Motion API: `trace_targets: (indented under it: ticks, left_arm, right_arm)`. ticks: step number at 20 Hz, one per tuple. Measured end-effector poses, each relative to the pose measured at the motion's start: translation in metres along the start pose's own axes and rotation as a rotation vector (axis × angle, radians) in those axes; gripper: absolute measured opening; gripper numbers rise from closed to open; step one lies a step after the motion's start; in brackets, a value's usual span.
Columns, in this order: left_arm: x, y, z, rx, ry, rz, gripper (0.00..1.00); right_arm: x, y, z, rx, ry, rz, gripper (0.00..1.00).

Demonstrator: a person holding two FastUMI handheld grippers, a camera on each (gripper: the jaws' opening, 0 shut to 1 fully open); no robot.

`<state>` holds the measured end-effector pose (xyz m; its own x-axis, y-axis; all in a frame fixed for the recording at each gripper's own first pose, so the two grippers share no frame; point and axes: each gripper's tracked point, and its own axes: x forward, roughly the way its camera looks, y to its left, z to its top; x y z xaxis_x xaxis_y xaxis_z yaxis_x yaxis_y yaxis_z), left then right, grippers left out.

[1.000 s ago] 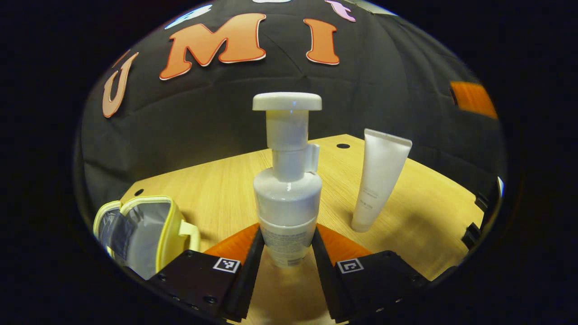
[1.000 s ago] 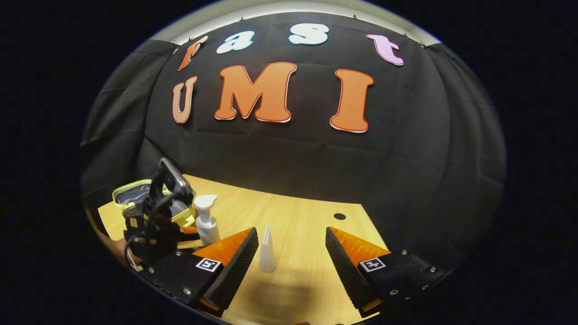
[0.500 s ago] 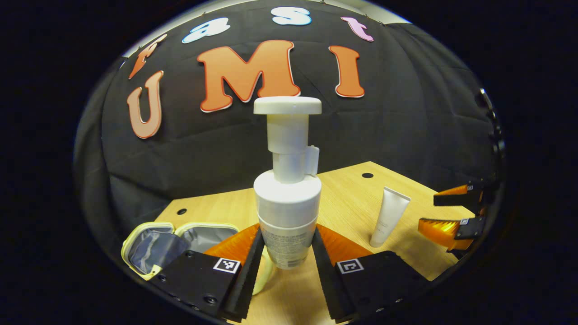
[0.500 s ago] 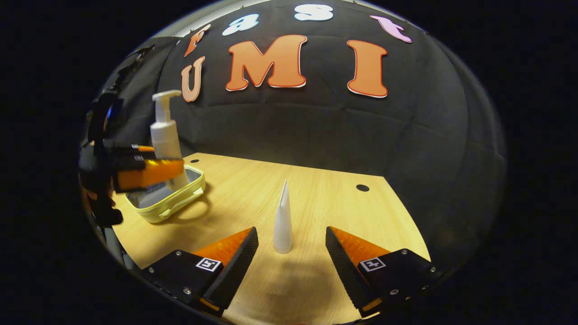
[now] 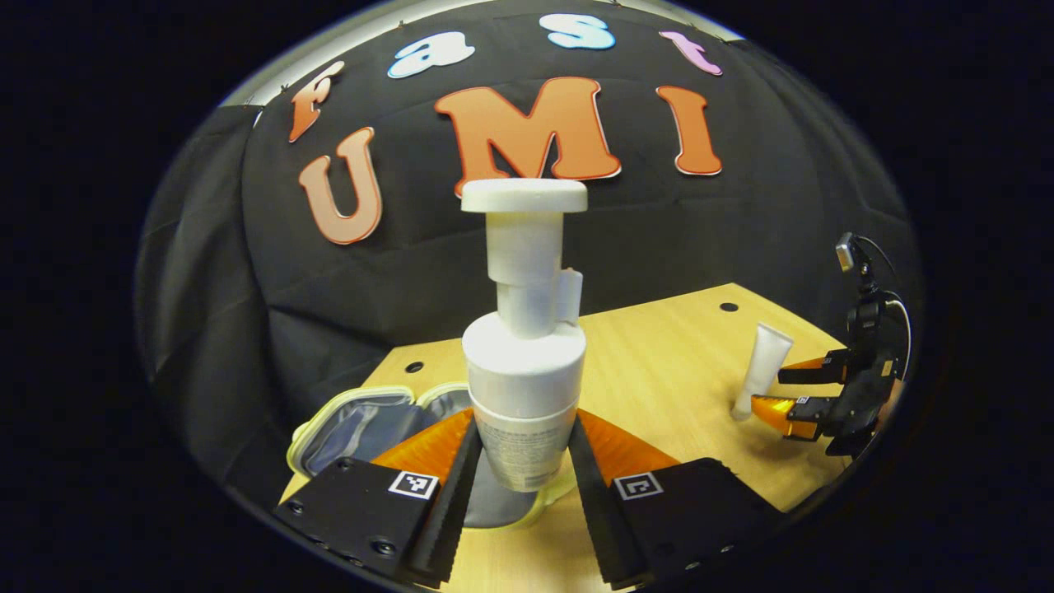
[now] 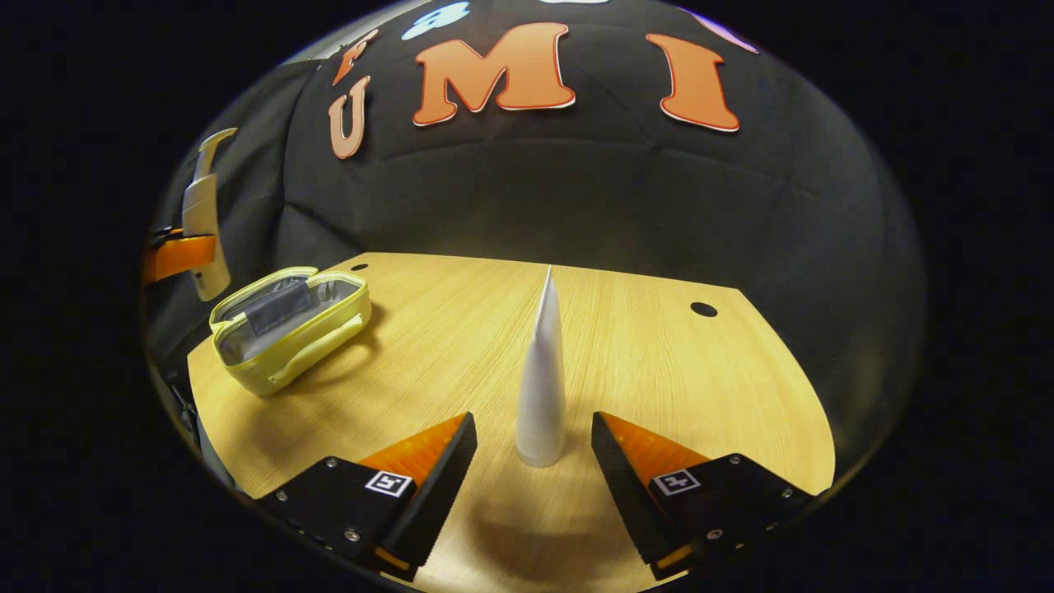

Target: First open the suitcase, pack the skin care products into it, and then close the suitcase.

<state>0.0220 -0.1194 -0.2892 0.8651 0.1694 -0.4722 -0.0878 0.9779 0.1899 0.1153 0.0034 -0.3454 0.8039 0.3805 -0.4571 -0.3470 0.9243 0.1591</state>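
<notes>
White pump bottle (image 5: pixel 524 346) above open yellow suitcase (image 6: pixel 284 329); white tube (image 6: pixel 541 387) upright on table.

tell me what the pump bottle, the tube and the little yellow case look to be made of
Pump bottle: looks like hard white plastic, glossy, with light glinting off its shoulder.
Tube: likely soft matte white plastic, pinched flat to a crimped top edge.
Yellow case: seems a soft case with a pale yellow smooth shell and grey lining that creases like fabric.
</notes>
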Motion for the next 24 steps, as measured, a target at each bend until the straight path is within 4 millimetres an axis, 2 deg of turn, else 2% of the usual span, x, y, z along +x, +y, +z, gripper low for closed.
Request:
trace_targets:
  ticks: [2,3,5,7,10,13,15,19,22,23,24]
  left_arm:
    - [-0.008,0.020,-0.004,-0.006,0.016,0.039,0.63]
    - [-0.012,0.030,-0.005,-0.006,0.025,0.057,0.63]
    - [-0.017,0.046,-0.006,-0.008,0.036,0.083,0.63]
    - [-0.017,0.060,-0.010,0.000,0.044,0.097,0.63]
    - [-0.011,0.076,-0.018,-0.006,0.062,0.093,0.63]
    - [0.001,0.088,-0.025,-0.013,0.084,0.067,0.63]
    - [0.011,0.094,-0.029,-0.005,0.085,0.035,0.63]
    - [0.031,0.104,-0.035,-0.001,0.088,-0.035,0.63]
    - [0.044,0.115,-0.042,0.001,0.095,-0.088,0.64]
    - [0.047,0.118,-0.044,-0.001,0.100,-0.108,0.63]
    - [0.050,0.120,-0.045,-0.001,0.102,-0.123,0.63]
  right_arm:
    - [0.010,0.000,-0.003,0.005,0.010,0.001,0.84]
    - [0.016,0.001,-0.005,0.014,0.015,-0.001,0.77]
    - [0.025,-0.002,-0.008,0.020,0.023,-0.024,0.67]
    - [0.030,-0.003,-0.012,0.034,0.032,-0.040,0.53]
    - [0.031,-0.002,-0.011,0.045,0.046,-0.057,0.48]
    - [0.020,0.003,-0.008,0.075,0.071,-0.086,0.43]
    - [0.011,0.014,0.005,0.086,0.055,-0.096,0.43]
    - [-0.010,0.044,0.042,0.129,0.022,-0.107,0.43]
    - [-0.024,0.079,0.072,0.140,-0.019,-0.093,0.42]
    - [-0.028,0.090,0.081,0.141,-0.026,-0.088,0.38]
    - [-0.030,0.103,0.089,0.146,-0.031,-0.077,0.42]
